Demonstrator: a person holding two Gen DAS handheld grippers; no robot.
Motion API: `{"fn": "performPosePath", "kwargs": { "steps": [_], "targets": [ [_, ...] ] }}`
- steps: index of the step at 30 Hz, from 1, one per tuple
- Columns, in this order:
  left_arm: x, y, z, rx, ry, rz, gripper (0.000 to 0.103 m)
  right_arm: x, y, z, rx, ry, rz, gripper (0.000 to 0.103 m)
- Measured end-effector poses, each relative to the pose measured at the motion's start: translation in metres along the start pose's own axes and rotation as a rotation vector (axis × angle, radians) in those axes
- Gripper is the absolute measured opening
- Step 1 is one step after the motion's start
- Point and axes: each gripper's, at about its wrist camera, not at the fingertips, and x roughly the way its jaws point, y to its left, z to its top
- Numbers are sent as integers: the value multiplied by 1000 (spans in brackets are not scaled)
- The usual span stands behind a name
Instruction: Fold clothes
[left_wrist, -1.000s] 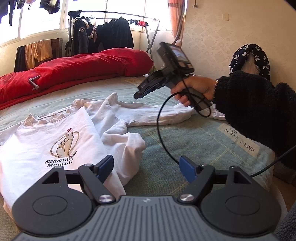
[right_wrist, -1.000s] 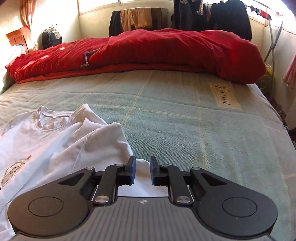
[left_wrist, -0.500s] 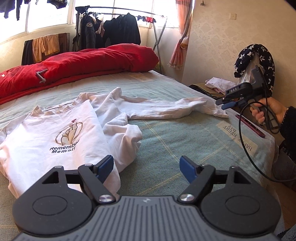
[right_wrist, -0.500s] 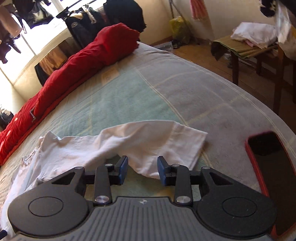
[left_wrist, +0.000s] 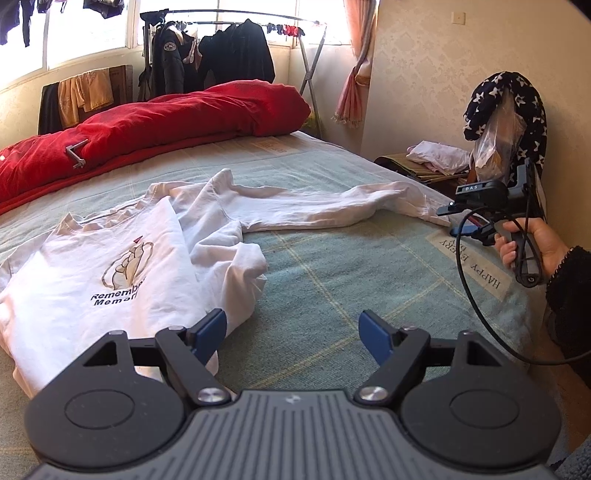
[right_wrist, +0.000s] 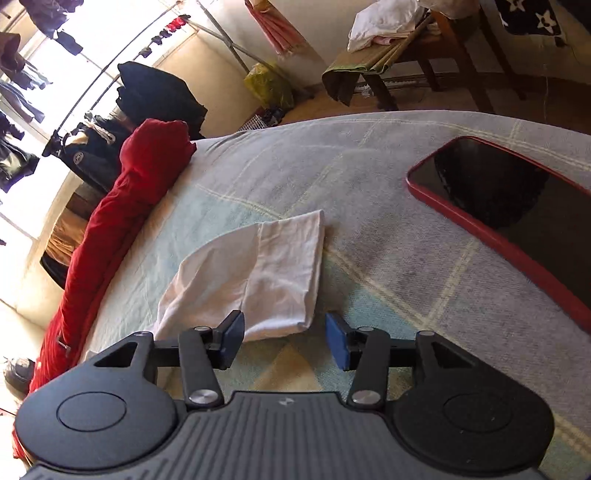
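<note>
White sleeve cuff (right_wrist: 273, 273) just ahead of open right hand-held gripper (right_wrist: 284, 341).

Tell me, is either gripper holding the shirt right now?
No. The left gripper and right gripper are both open; the sleeve cuff lies free.

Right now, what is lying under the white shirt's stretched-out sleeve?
Under the sleeve only the green checked bed cover shows around it. The part it covers is hidden. The red phone lies beside it, apart.
</note>
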Motion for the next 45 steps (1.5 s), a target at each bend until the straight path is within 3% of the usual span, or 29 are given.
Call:
{"fn": "performPosePath", "kwargs": {
  "steps": [3,4,5,6,7,12,22,35,40,43,45],
  "targets": [
    [1,0,-1,-6,1,-7,79,15,0,3,34,-24,61,55],
    [0,0,-1,-9,2,-7,79,18,0,2,39,-35,75,50],
    [0,0,-1,-11,3,-7,79,20,-1,2,42,-42,80,41],
    [-2,-1,-2,-11,2,-6,79,20,-1,1,44,-37,85,9],
    [-3,-1,-2,-7,-1,-5,79,20,-3,1,49,-30,99,6],
    [-9,2,-2,-16,-14,2,79,-8,7,4,-38,-83,99,6],
    [-15,0,-1,-22,-30,-2,79,-68,20,44,-144,-149,60,5],
    [-25,2,0,-15,-44,6,79,-59,4,34,-189,-70,-135,5],
    [-26,5,1,-24,-45,10,79,-66,22,30,-278,-99,-258,11],
    [-27,7,1,-30,-46,13,79,-77,35,29,-329,-128,-258,13],
    [-28,9,1,-35,-47,16,79,-83,46,26,-358,-114,-203,20]
  ]
}}
